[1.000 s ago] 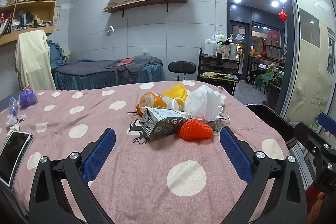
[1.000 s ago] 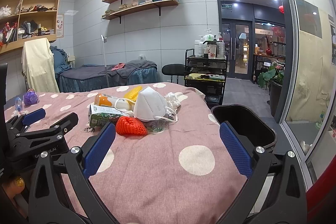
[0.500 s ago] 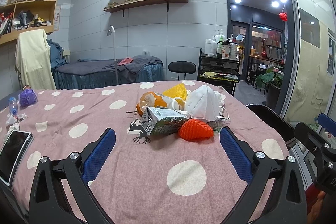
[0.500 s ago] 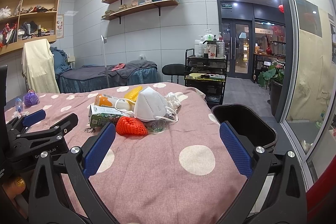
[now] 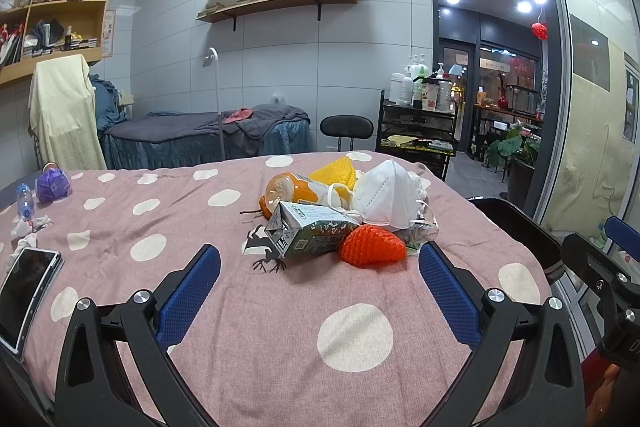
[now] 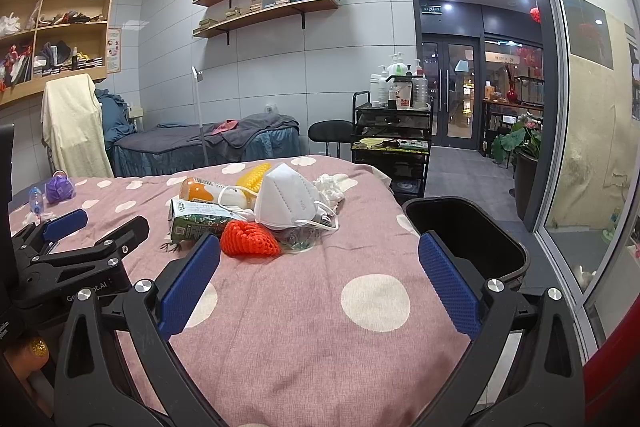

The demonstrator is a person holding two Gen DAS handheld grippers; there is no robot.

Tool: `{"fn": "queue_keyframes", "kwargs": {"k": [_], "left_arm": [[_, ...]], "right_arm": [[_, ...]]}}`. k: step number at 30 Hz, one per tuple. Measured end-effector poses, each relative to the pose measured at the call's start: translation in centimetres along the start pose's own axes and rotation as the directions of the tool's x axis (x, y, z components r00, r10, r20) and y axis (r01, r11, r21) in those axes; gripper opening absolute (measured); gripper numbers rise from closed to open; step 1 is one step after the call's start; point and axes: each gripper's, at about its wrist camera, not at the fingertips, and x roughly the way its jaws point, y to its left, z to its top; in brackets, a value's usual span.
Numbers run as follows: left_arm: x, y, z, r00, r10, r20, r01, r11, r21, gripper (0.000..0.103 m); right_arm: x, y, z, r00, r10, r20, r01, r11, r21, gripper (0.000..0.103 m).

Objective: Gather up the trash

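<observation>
A pile of trash lies on the pink dotted bedspread (image 5: 248, 311): a green drink carton (image 5: 310, 234), an orange knitted piece (image 5: 372, 247), a white face mask (image 5: 386, 195), an orange bottle (image 5: 290, 189), a yellow knitted piece (image 5: 334, 173) and clear wrapping. In the right wrist view the carton (image 6: 196, 223), orange piece (image 6: 248, 239) and mask (image 6: 288, 197) show too. A black bin (image 6: 468, 239) stands at the bed's right edge. My left gripper (image 5: 320, 291) is open and empty, short of the pile. My right gripper (image 6: 320, 287) is open and empty, right of it.
A phone (image 5: 26, 289) lies at the bed's left edge, with a small blue bottle (image 5: 24, 201), crumpled tissue and a purple pouch (image 5: 52, 183) beyond it. A massage bed, black stool and black cart stand behind. A glass wall is on the right.
</observation>
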Motion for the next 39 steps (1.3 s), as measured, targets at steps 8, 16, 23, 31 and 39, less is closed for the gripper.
{"fn": "queue_keyframes", "kwargs": {"k": [8, 16, 23, 31, 39], "left_arm": [[0.0, 0.1, 0.0, 1.000, -0.001, -0.002, 0.001, 1.000, -0.001, 0.097], [1.5, 1.2, -1.1, 0.999, 0.020, -0.048, -0.020, 1.000, -0.007, 0.097], [3.8, 3.0, -1.2, 0.992, 0.011, -0.126, -0.011, 1.000, -0.004, 0.097], [7.1, 4.7, 0.1, 0.979, -0.077, -0.190, 0.072, 0.997, -0.035, 0.097], [10.8, 6.6, 3.2, 0.971, -0.122, -0.206, 0.110, 0.992, -0.068, 0.097]], "right_arm": [[0.1, 0.0, 0.0, 1.000, 0.001, -0.004, -0.001, 1.000, 0.000, 0.098], [1.4, 0.2, -0.1, 0.999, 0.013, -0.041, -0.015, 0.999, -0.034, 0.098], [4.6, 0.2, -0.1, 0.987, 0.065, -0.148, -0.074, 0.996, -0.059, 0.098], [10.4, 0.5, 0.9, 0.953, 0.135, -0.271, -0.157, 0.986, -0.059, 0.098], [17.9, 2.5, 4.1, 0.925, 0.159, -0.345, -0.171, 0.985, -0.004, 0.098]]}}
